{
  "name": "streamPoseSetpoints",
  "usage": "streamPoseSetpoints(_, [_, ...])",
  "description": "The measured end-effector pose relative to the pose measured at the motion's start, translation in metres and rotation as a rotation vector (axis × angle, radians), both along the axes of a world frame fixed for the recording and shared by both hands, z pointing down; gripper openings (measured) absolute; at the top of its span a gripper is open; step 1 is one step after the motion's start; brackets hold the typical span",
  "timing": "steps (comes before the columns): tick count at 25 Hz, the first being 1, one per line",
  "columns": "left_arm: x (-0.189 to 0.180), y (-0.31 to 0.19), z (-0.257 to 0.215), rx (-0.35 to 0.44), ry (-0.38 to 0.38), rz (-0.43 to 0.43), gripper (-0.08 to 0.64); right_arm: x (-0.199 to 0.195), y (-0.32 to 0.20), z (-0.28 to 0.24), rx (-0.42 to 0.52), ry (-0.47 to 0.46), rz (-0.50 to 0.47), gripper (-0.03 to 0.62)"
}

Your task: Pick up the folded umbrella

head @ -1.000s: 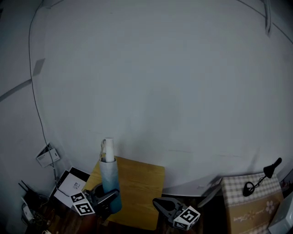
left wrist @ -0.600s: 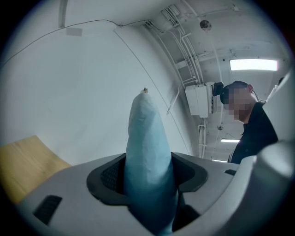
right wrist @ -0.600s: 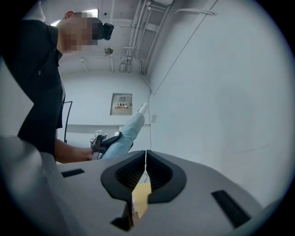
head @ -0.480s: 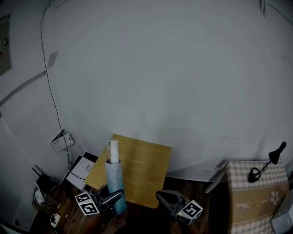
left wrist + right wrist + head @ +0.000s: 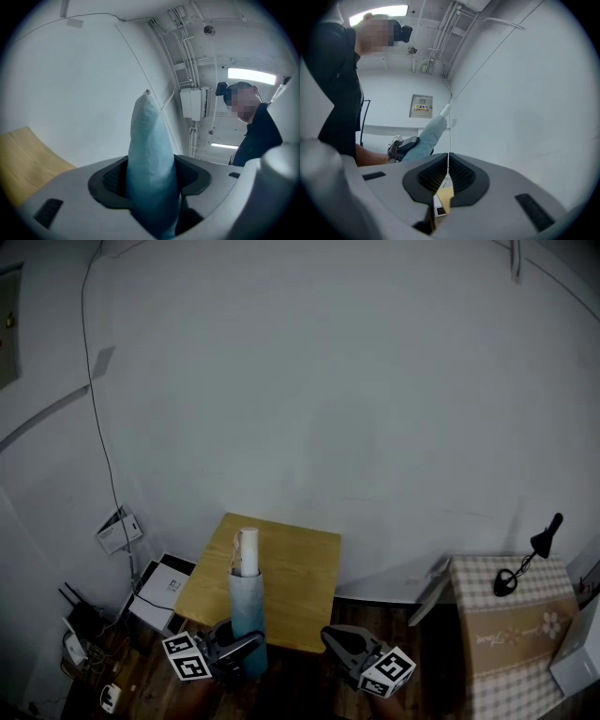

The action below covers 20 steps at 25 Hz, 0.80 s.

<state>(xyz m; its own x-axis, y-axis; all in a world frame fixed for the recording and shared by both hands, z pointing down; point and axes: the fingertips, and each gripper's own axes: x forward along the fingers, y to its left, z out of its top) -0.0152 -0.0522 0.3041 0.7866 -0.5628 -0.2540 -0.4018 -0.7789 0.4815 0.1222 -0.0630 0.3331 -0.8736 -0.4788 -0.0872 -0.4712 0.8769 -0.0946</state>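
Pale-blue folded umbrella [image 5: 247,607] clamped upright between jaws of left gripper [image 5: 240,649], white handle [image 5: 247,551] uppermost; right gripper [image 5: 448,161] jaws closed together on nothing.

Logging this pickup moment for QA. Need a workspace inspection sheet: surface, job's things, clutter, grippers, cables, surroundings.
Surface: small wooden table against the wall; nothing seen on its top.
Job's things: light blue folded umbrella, upright, white handle on top, held at the table's near edge.
Clutter: white boxes on the floor left of the table; checked box at right with a black lamp at its top edge.
Grippers: left gripper shut on the umbrella; right gripper shut, nothing between its jaws.
Cables: thin cable running down the wall at left.
Surroundings: plain pale wall, dark floor.
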Motion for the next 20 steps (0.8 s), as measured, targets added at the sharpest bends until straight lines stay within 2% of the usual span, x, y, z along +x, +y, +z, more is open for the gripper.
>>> streamPoseSetpoints(4, [-0.037, 0.038, 0.006, -0.016, -0.016, 0.011, 0.281, -0.034, 0.038, -0.002, -0.013, 0.023, 0.016, 0.021])
streamPoseSetpoints(8, [-0.077, 0.077, 0.023, -0.053, -0.065, -0.003, 0.281, -0.071, 0.078, 0.008, -0.048, 0.047, 0.024, 0.021])
streamPoseSetpoints(12, [-0.106, 0.112, 0.038, -0.085, -0.052, 0.002, 0.281, -0.101, 0.121, 0.021, -0.098, 0.056, 0.018, 0.021])
streamPoseSetpoints(16, [-0.111, 0.144, 0.044, -0.101, -0.021, 0.024, 0.281, -0.113, 0.153, 0.028, -0.112, 0.080, 0.006, 0.021])
streamPoseSetpoints(20, [-0.100, 0.167, 0.037, -0.083, -0.012, 0.045, 0.281, -0.106, 0.173, 0.026, -0.102, 0.078, -0.004, 0.021])
